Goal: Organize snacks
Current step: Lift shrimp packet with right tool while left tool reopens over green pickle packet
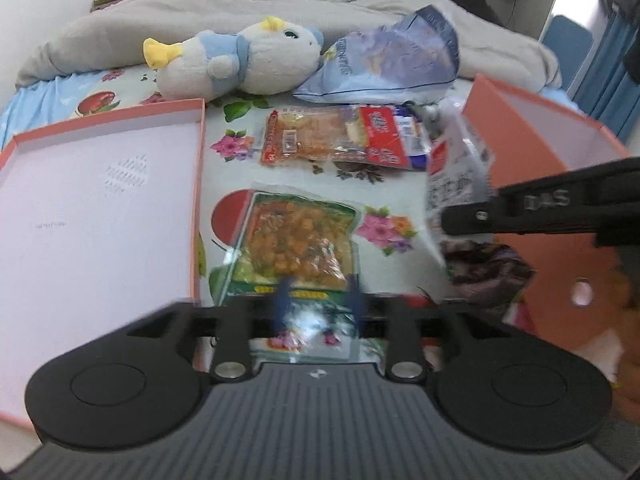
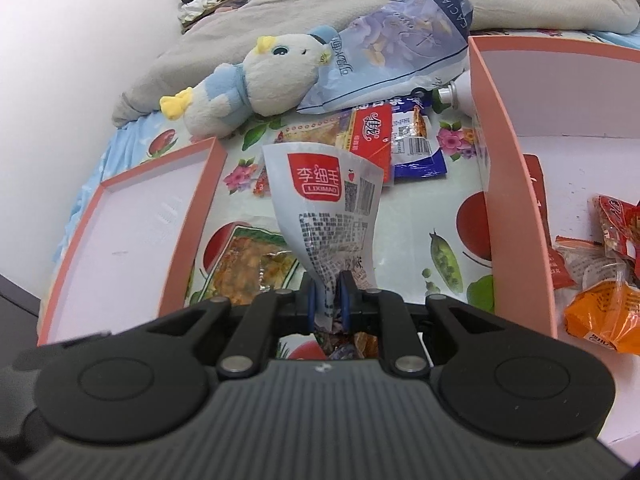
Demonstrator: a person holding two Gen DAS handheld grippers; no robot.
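White snack packet [image 2: 325, 216] pinched upright in right hand-held gripper [image 2: 329, 304]

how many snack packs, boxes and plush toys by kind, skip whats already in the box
snack packs: 4 (white pack in right jaws, green pack, orange pack, red-blue pack)
pink box parts: 2 (lid, box)
plush toys: 1
total: 7

I see a white packet [image 2: 324, 216] with a red label and grey print, a green-bordered orange snack bag [image 1: 296, 248], salmon-pink boxes with white insides [image 1: 100, 200] — and a flower-and-fruit patterned sheet [image 2: 444, 216], pale blue.
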